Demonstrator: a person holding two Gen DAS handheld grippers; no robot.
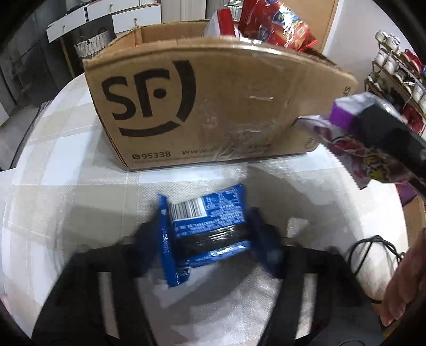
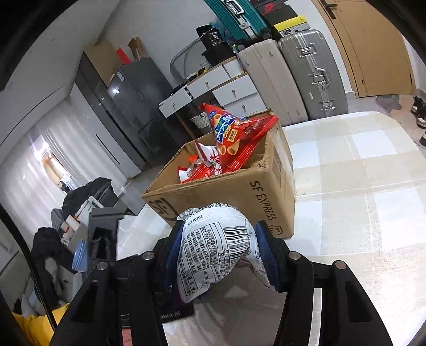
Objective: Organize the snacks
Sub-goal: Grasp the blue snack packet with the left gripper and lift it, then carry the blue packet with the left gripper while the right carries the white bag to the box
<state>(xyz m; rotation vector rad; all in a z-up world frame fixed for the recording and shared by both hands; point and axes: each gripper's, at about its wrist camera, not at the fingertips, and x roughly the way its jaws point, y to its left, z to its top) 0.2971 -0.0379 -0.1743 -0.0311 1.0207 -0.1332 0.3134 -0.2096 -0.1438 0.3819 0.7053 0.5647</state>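
My left gripper [image 1: 210, 234] is shut on a blue snack packet [image 1: 207, 226] and holds it just above the table, in front of the cardboard SF box [image 1: 202, 106]. My right gripper [image 2: 218, 247] is shut on a white and purple snack bag [image 2: 213, 247], near the box's corner [image 2: 266, 194]. That bag and the right gripper also show at the right of the left wrist view [image 1: 367, 143]. Red snack bags [image 2: 234, 138] stick out of the open box; they also show in the left wrist view [image 1: 277, 24].
The box stands on a table with a pale checked cloth [image 2: 359, 173]. A black cable [image 1: 372, 250] lies at the table's right. Suitcases [image 2: 306, 77], white drawers [image 2: 226, 90] and a fridge [image 2: 138, 98] stand behind. A shoe rack [image 1: 399, 74] is at the right.
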